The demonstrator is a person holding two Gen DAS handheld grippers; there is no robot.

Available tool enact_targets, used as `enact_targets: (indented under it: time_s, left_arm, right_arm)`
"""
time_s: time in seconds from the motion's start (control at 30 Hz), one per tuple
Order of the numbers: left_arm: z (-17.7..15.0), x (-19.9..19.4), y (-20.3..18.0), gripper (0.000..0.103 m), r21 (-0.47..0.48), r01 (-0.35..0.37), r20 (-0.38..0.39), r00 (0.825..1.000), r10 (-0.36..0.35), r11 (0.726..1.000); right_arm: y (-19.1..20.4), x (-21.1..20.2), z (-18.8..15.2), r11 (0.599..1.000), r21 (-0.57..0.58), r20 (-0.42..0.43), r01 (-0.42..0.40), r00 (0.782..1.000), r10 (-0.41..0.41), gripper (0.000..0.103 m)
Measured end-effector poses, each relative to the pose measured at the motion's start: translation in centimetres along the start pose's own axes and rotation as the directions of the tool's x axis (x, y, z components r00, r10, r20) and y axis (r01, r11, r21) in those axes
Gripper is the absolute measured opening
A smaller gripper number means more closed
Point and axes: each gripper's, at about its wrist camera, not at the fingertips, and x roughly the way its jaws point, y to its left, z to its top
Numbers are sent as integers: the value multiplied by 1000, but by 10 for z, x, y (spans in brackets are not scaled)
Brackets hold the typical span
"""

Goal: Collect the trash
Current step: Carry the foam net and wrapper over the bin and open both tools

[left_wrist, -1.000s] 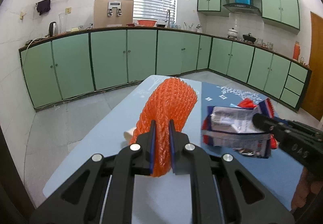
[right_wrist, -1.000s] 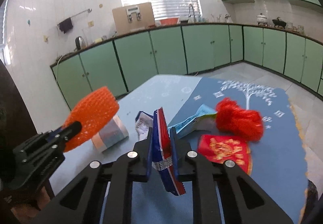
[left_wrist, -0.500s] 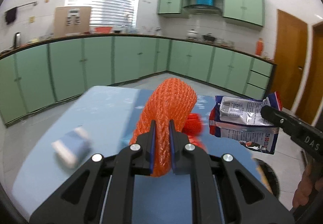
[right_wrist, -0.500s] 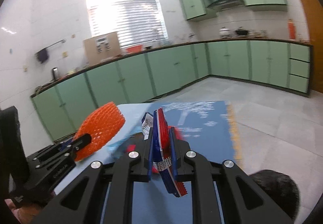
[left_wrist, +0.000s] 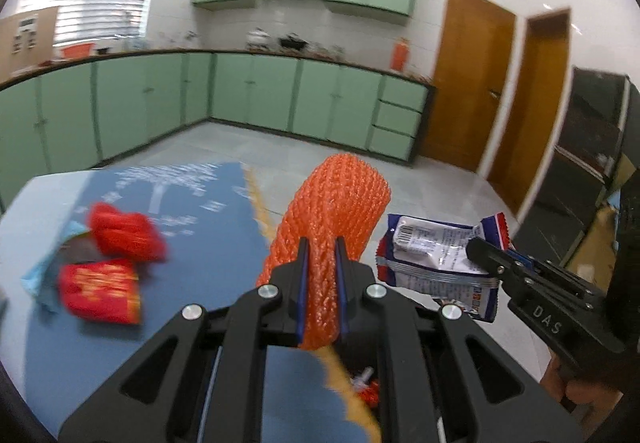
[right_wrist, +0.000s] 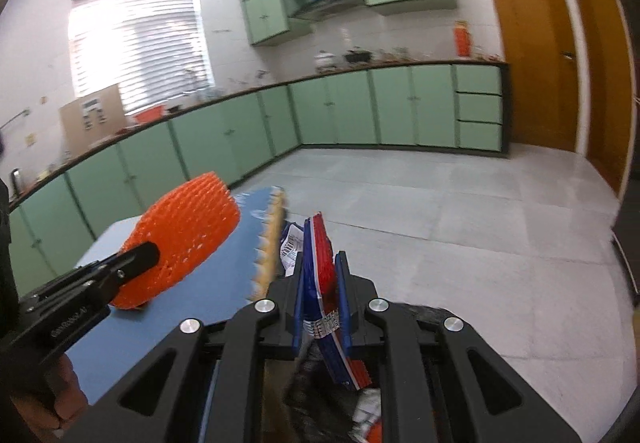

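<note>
left gripper (left_wrist: 320,263) is clamped on an orange foam net (left_wrist: 334,219), a ribbed, bumpy mesh sleeve that stands up between the black fingers and flares wider above them. to its right in this view, the right gripper (left_wrist: 486,257) pinches a flat, crinkled foil wrapper (left_wrist: 436,259), white with blue and red edges, held over the floor past the table's edge. on the blue cloth (left_wrist: 208,243) lie a fuzzy red net (left_wrist: 124,231), a glossy red packet (left_wrist: 98,291) with gold print, and a pale blue wrapper (left_wrist: 36,275), all blurred. under the gripper, past the cloth's yellow fringe, red scraps show in a dark opening; what holds them i cannot tell.

right wrist view: right gripper (right_wrist: 320,295) is closed on the wrapper (right_wrist: 320,263), seen edge-on as a thin red and blue strip. foam net (right_wrist: 184,235) hangs at left in the left gripper (right_wrist: 140,257), above the cloth (right_wrist: 192,291). this view alone shows the black bag (right_wrist: 316,375) below, wrinkled, with scraps inside; the red litter on the table is out of sight here.
</note>
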Motion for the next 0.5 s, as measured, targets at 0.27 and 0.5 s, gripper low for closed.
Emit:
enact_targets:
  time_s: [0.27,0.5]
  left_arm:
    - [-20,61,-45,11,51,74,-116,991,-67,996]
    - [-21,91,-57,20,58,107,-162,982,-96,993]
  right_arm:
    - [-64,9,-30,992,79,-59,101,994,-97,14]
    - [-89,12,-46,984,104,-93,148,986,-138,19]
